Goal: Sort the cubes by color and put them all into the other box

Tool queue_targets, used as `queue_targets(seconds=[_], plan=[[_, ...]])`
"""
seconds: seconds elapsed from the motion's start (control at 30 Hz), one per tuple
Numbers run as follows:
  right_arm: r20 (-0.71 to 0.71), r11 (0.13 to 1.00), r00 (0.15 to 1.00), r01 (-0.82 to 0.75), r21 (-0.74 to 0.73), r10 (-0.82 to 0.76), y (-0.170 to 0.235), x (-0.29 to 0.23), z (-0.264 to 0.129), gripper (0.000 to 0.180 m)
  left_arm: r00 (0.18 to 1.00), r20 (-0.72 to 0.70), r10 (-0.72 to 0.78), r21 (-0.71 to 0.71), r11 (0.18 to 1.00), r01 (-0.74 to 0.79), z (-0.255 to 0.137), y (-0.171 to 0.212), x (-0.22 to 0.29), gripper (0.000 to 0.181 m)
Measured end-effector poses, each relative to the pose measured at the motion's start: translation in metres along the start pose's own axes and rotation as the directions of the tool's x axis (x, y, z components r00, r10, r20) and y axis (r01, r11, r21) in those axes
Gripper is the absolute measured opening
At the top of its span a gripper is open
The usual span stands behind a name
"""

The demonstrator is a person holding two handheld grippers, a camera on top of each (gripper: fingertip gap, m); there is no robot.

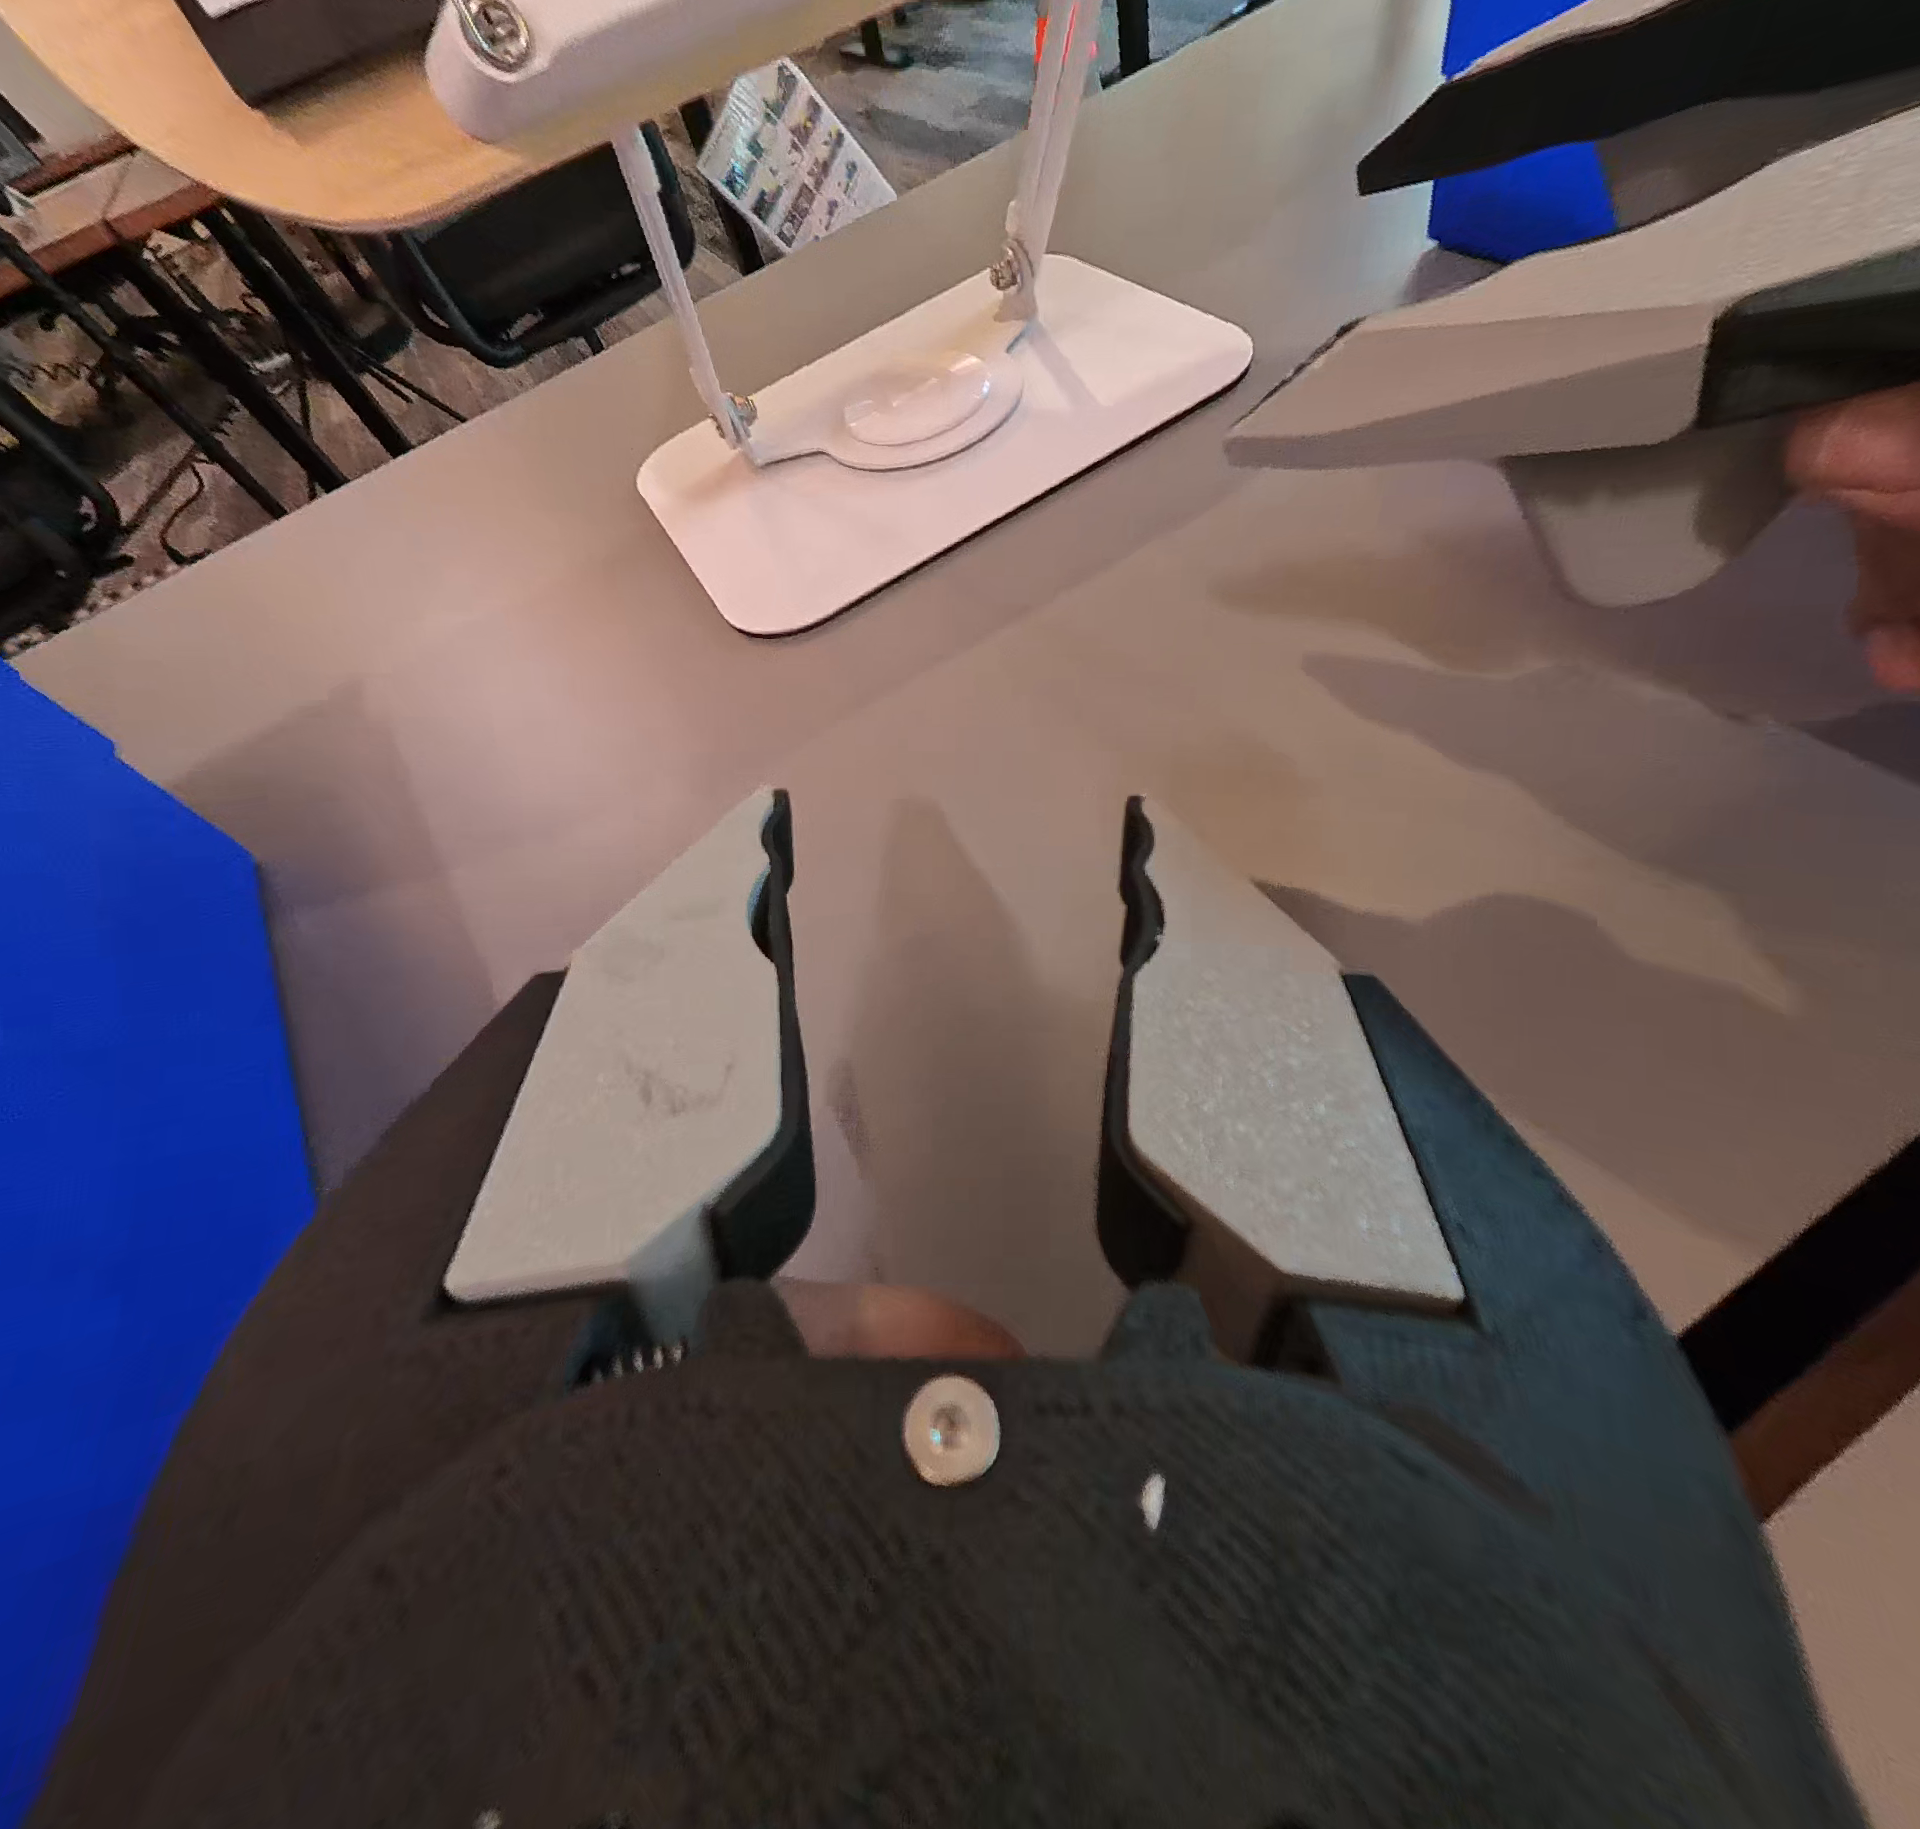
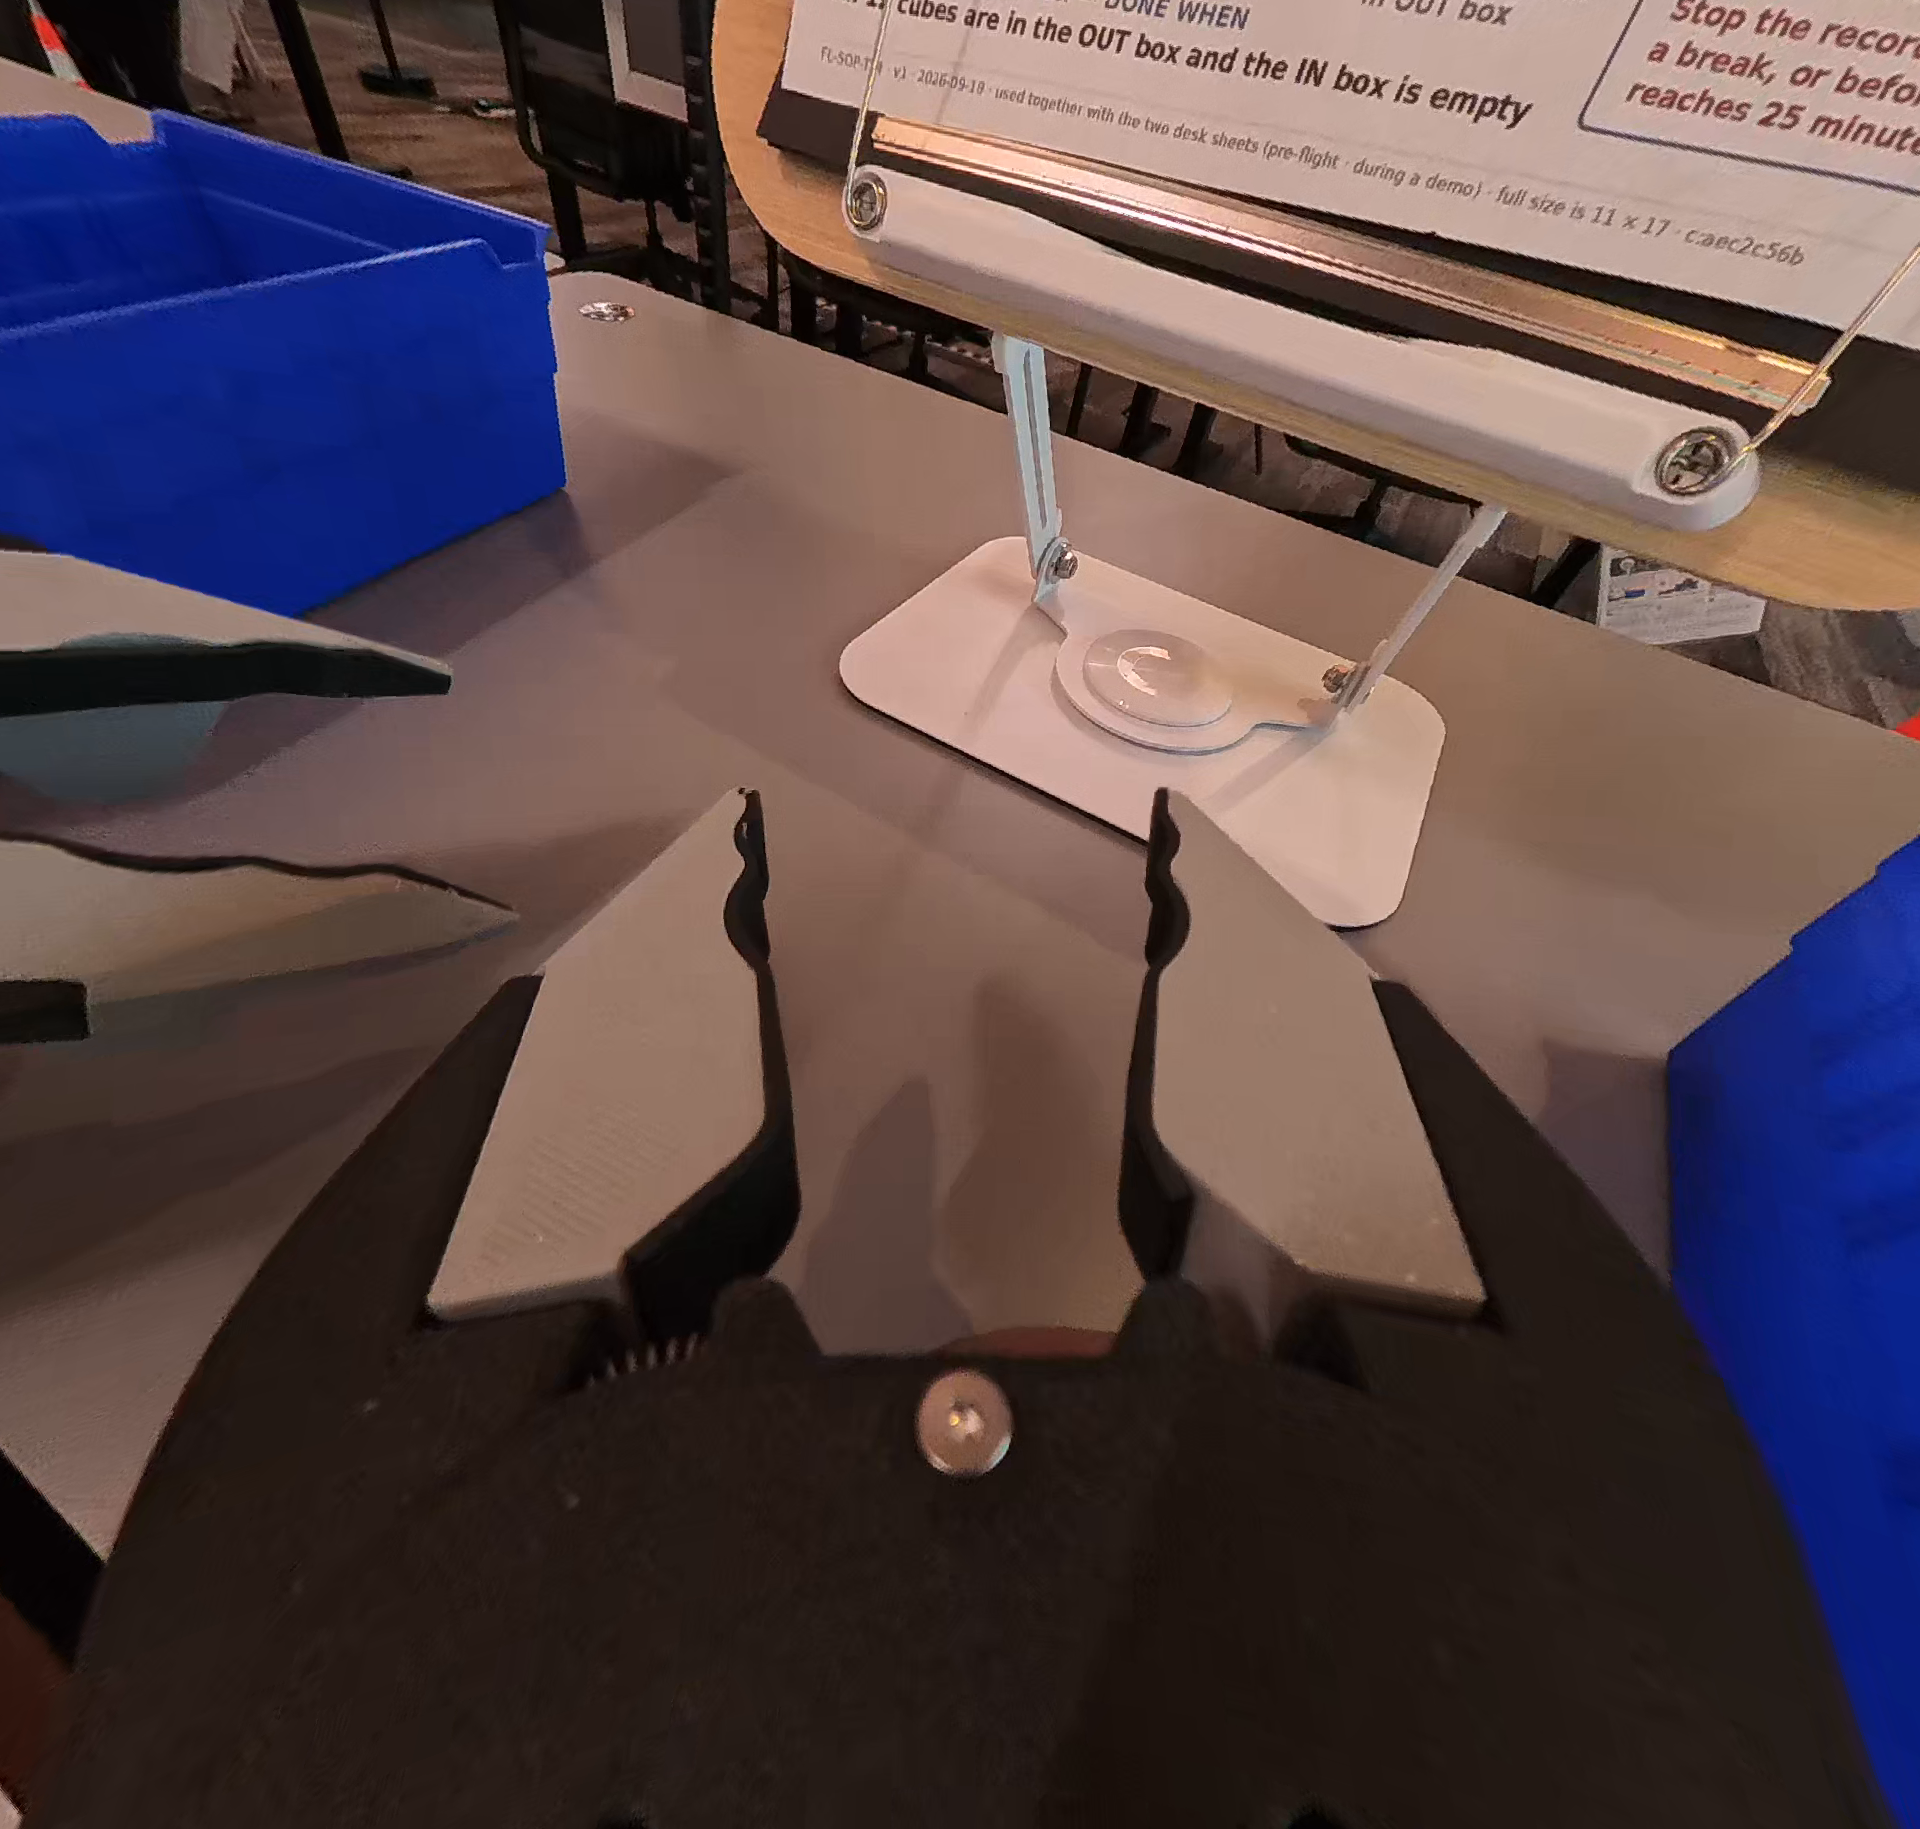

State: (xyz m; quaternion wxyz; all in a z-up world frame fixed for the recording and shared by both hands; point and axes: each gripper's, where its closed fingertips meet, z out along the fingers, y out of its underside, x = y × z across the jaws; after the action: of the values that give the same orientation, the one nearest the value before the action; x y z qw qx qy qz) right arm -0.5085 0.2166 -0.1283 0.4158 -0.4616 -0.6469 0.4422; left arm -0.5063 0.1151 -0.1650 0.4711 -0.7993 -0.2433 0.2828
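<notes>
Grey table (image 2: 727, 574) fills both views and carries everything else.

Blue box (image 2: 281, 408), left wrist side: large open bin at 10 o'clock in the right wrist view, standing on the table; inner divider visible, contents not visible. In the left wrist view the same blue shows at 8 o'clock as a blurred wall.

Second blue box (image 2: 1808, 1260): wall only, at 4 o'clock in the right wrist view; a blue patch at 1 o'clock in the left wrist view. Inside hidden.

Cubes: none in sight in either view; cannot tell which box holds them.

Document stand (image 2: 1143, 740): white base plate on the table at 12 to 1 o'clock in the right wrist view, two thin struts rising to a wooden board with a printed sheet clipped on. Left wrist view has the base at 12 o'clock.

Left gripper (image 1: 956, 813): jaws set wide, nothing between them, bare table beneath. It also enters the right wrist view at 9 o'clock, jaws apart.

Right gripper (image 2: 956, 808): jaws wide, empty, over bare table just short of the stand base. Seen at 2 o'clock in the left wrist view, jaws apart, a hand (image 1: 1870, 522) behind it.
</notes>
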Motion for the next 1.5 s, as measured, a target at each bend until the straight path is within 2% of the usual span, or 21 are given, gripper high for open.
queue_targets(seconds=[0.1, 0.23, 0.43, 0.57, 0.7, 0.73, 0.77, 0.87, 0.93, 1.03, 1.17, 1.3, 1.33, 1.5], plan=[[-0.009, 1.000, 1.000, -0.011, -0.006, 0.011, 0.003, 0.003, 0.001, 0.071, 1.000, 0.015, -0.006, -0.013, 1.000, 0.006, 0.002, 0.003, -0.002, 0.069], [-0.080, 1.000, 0.997, 0.003, -0.005, -0.003, 0.002, 0.015, 0.001, 0.080, 0.998, 0.051, -0.041, 0.023, 0.999, 0.040, -0.002, -0.003, -0.013, 0.070], [-0.270, 0.987, 0.951, 0.161, 0.021, -0.149, -0.022, 0.041, -0.019, 0.085, 0.982, 0.186, -0.037, 0.115, 0.993, 0.015, -0.017, -0.022, -0.040, 0.071], [-0.461, 0.948, 0.855, 0.307, 0.079, -0.238, -0.070, 0.070, -0.067, 0.085, 0.963, 0.263, -0.065, 0.196, 0.980, 0.012, -0.037, -0.040, -0.059, 0.071], [-0.646, 0.891, 0.695, 0.451, 0.050, -0.316, -0.094, 0.106, -0.121, 0.067, 0.941, 0.314, -0.129, 0.290, 0.956, 0.034, -0.060, -0.057, -0.079, 0.071], [-0.641, 0.889, 0.687, 0.457, 0.016, -0.342, -0.089, 0.114, -0.125, 0.056, 0.941, 0.311, -0.134, 0.301, 0.953, 0.036, -0.064, -0.059, -0.082, 0.071], [-0.627, 0.902, 0.701, 0.432, -0.008, -0.341, -0.082, 0.122, -0.127, 0.054, 0.940, 0.310, -0.145, 0.307, 0.951, 0.046, -0.066, -0.059, -0.084, 0.071], [-0.598, 0.949, 0.752, 0.311, -0.048, -0.276, -0.060, 0.148, -0.127, 0.067, 0.946, 0.266, -0.185, 0.294, 0.950, 0.103, -0.059, -0.052, -0.084, 0.071], [-0.574, 0.959, 0.772, 0.265, -0.101, -0.274, -0.045, 0.159, -0.125, 0.067, 0.952, 0.245, -0.183, 0.254, 0.960, 0.119, -0.050, -0.044, -0.080, 0.071], [-0.492, 0.962, 0.828, 0.210, -0.173, -0.269, -0.021, 0.161, -0.115, 0.056, 0.959, 0.229, -0.165, 0.217, 0.969, 0.115, -0.043, -0.038, -0.074, 0.071], [-0.381, 0.948, 0.889, 0.148, -0.282, -0.253, 0.011, 0.154, -0.099, 0.057, 0.966, 0.215, -0.141, 0.201, 0.975, 0.097, -0.039, -0.036, -0.067, 0.071], [-0.271, 0.882, 0.923, 0.129, -0.453, -0.274, 0.055, 0.151, -0.088, 0.040, 0.970, 0.204, -0.130, 0.187, 0.978, 0.092, -0.036, -0.034, -0.063, 0.071], [-0.235, 0.879, 0.940, 0.115, -0.462, -0.246, 0.062, 0.147, -0.084, 0.028, 0.971, 0.202, -0.132, 0.185, 0.978, 0.094, -0.036, -0.033, -0.063, 0.071], [-0.266, 0.881, 0.947, 0.036, -0.471, -0.181, 0.068, 0.158, -0.086, 0.006, 0.972, 0.188, -0.139, 0.180, 0.978, 0.105, -0.035, -0.032, -0.061, 0.071]])
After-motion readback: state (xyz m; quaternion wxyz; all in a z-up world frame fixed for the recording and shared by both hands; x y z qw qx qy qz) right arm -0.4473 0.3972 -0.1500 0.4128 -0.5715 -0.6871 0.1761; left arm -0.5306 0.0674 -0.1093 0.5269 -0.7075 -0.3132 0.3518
